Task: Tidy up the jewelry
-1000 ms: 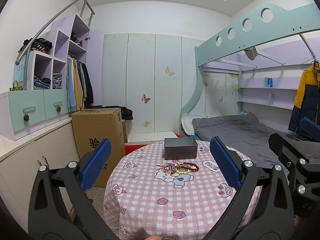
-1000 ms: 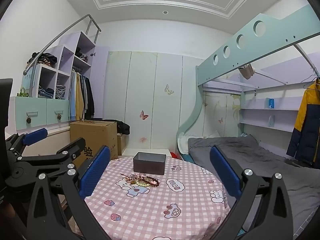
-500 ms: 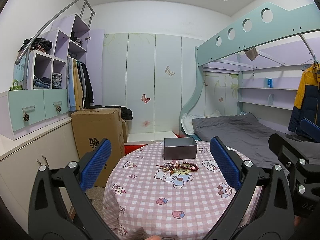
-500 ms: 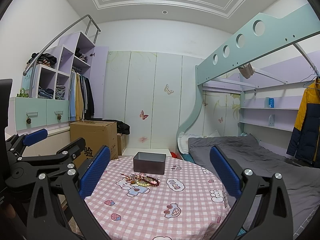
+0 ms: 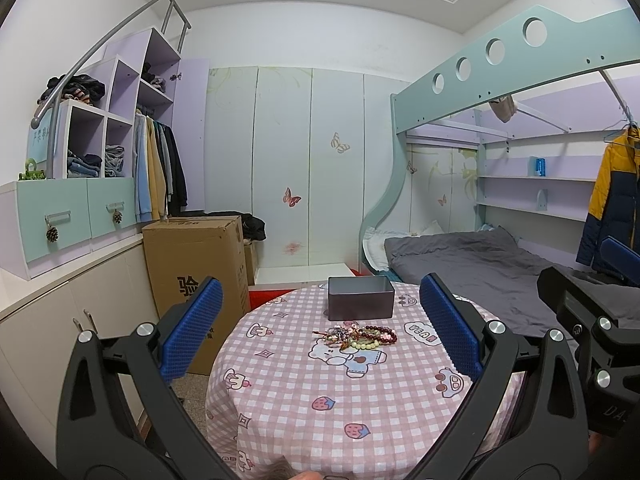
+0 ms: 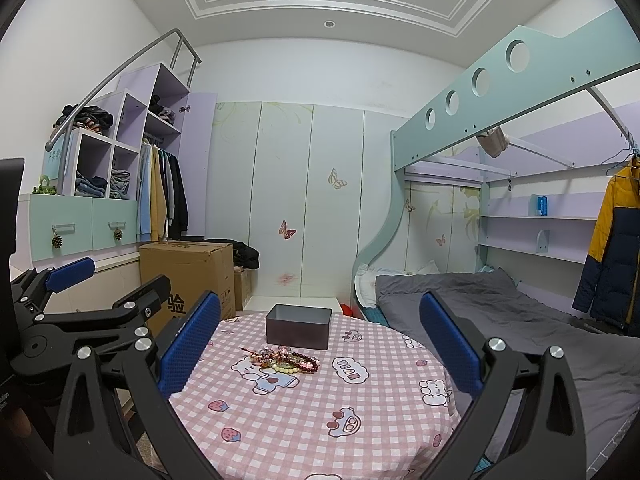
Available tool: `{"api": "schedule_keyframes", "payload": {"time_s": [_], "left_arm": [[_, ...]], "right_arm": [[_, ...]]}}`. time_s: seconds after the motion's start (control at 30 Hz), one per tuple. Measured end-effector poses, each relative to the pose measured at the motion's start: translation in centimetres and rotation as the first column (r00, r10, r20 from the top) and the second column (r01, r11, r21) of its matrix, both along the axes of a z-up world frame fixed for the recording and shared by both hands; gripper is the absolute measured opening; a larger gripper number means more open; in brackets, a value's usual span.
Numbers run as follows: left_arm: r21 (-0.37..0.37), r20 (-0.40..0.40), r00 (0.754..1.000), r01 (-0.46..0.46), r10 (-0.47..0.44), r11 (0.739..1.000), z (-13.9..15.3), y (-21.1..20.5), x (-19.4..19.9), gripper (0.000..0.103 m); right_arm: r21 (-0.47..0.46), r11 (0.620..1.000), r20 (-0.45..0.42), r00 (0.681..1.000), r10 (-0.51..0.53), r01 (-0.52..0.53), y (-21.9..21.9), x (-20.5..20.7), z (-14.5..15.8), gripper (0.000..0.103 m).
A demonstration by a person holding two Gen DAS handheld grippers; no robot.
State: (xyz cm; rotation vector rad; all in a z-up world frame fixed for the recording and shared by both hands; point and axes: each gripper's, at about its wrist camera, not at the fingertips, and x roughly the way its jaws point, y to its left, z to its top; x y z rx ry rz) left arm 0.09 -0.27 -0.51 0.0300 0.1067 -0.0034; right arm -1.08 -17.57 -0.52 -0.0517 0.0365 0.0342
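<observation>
A pile of bead bracelets and necklaces (image 5: 356,335) lies on a round table with a pink checked cloth (image 5: 304,392); it also shows in the right wrist view (image 6: 285,361). A dark grey open box (image 5: 361,297) stands just behind the pile, also seen in the right wrist view (image 6: 298,327). My left gripper (image 5: 320,332) is open and empty, held back over the table's near edge. My right gripper (image 6: 320,340) is open and empty, also short of the pile. Each gripper shows at the edge of the other's view.
A cardboard box (image 5: 196,264) stands on the floor left of the table, by low cabinets (image 5: 60,320). A bed with grey bedding (image 5: 460,256) lies to the right under a bunk frame. A wardrobe wall is behind.
</observation>
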Motion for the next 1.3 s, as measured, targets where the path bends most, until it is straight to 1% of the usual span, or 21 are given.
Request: {"api": "schedule_keyframes", "payload": {"time_s": [0.67,0.87,0.9,1.13,1.3], "left_arm": [[-0.001,-0.002,1.000,0.000,0.000,1.000,-0.1,0.0,0.1,0.097],[-0.003,-0.009,1.000,-0.001,0.001,1.000,-0.4,0.4,0.5,0.097],[-0.003,-0.010,1.000,-0.002,0.002,1.000,-0.5,0.4,0.6,0.097],[-0.003,-0.035,0.999,-0.004,0.004,1.000,-1.1,0.4,1.9,0.097],[-0.003,-0.049,0.999,0.003,-0.003,1.000,-1.8,0.3,3.1,0.097]], "right_arm": [[0.002,1.000,-0.004,1.000,0.000,0.000,-0.2,-0.1,0.3,0.096],[0.001,1.000,-0.016,1.000,-0.004,0.004,-0.2,0.0,-0.1,0.096],[0.005,1.000,-0.022,1.000,-0.002,0.002,-0.5,1.2,-0.7,0.096],[0.003,1.000,-0.044,0.999,-0.008,0.008,-0.2,1.8,-1.1,0.096],[0.014,1.000,-0.068,0.998,0.003,-0.002,-0.4,3.0,-1.8,0.096]]}}
